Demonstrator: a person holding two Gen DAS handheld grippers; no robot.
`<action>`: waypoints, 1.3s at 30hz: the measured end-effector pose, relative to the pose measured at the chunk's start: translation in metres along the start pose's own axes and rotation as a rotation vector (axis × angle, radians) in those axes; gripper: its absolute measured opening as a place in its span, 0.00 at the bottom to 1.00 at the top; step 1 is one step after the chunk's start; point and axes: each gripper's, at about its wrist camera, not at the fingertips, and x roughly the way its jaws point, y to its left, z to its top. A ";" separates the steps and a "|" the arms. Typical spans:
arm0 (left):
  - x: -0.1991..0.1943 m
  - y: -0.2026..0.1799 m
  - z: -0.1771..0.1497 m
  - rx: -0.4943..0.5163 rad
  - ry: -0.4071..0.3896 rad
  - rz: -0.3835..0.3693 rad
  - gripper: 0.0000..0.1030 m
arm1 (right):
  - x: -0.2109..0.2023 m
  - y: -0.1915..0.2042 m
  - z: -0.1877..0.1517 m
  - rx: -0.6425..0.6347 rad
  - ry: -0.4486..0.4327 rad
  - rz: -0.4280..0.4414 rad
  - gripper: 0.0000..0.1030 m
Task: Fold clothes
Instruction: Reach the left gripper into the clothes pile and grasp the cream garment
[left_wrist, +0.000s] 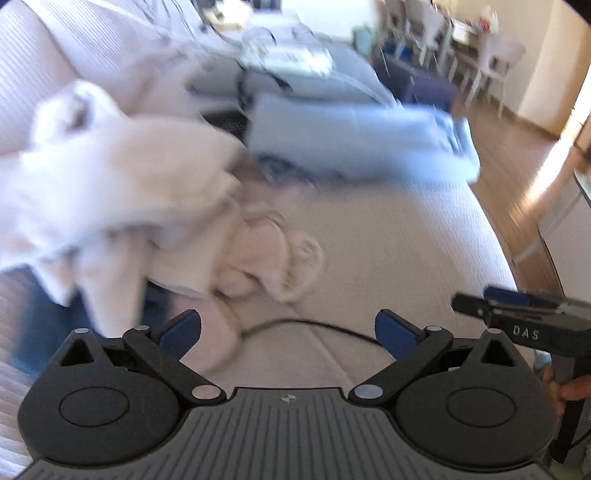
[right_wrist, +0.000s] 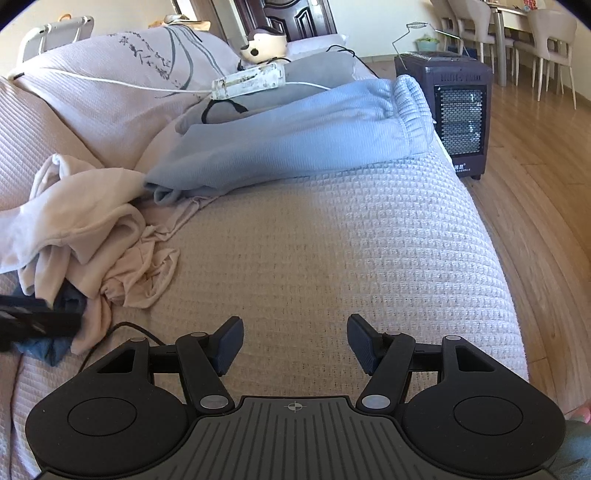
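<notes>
A crumpled pile of cream clothes (right_wrist: 85, 236) lies on the sofa seat (right_wrist: 332, 240) at the left; it is blurred in the left wrist view (left_wrist: 122, 199). A dark blue garment (right_wrist: 55, 347) peeks out under the pile. Folded light blue sweatpants (right_wrist: 295, 136) lie behind it, also in the left wrist view (left_wrist: 354, 136). My left gripper (left_wrist: 288, 332) is open and empty, just in front of the cream pile. My right gripper (right_wrist: 295, 341) is open and empty above the bare seat, to the right of the pile. It shows at the right edge of the left wrist view (left_wrist: 469, 304).
A black cable (left_wrist: 314, 326) runs across the seat near the grippers. A grey cushion (right_wrist: 295, 81) with a white power strip (right_wrist: 251, 79) sits behind the sweatpants. A dark heater (right_wrist: 454, 110) stands on the wood floor beside the sofa. Dining chairs (right_wrist: 517, 33) stand at the back right.
</notes>
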 end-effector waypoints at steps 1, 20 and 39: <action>-0.007 0.005 0.001 -0.002 -0.032 0.022 0.99 | 0.000 0.000 0.000 0.003 -0.001 0.002 0.61; 0.060 0.076 0.042 -0.295 -0.050 0.012 0.62 | 0.005 -0.010 0.000 0.068 0.018 -0.006 0.61; 0.080 0.088 0.064 -0.391 -0.067 0.018 0.63 | 0.012 -0.012 0.000 0.070 0.048 -0.012 0.61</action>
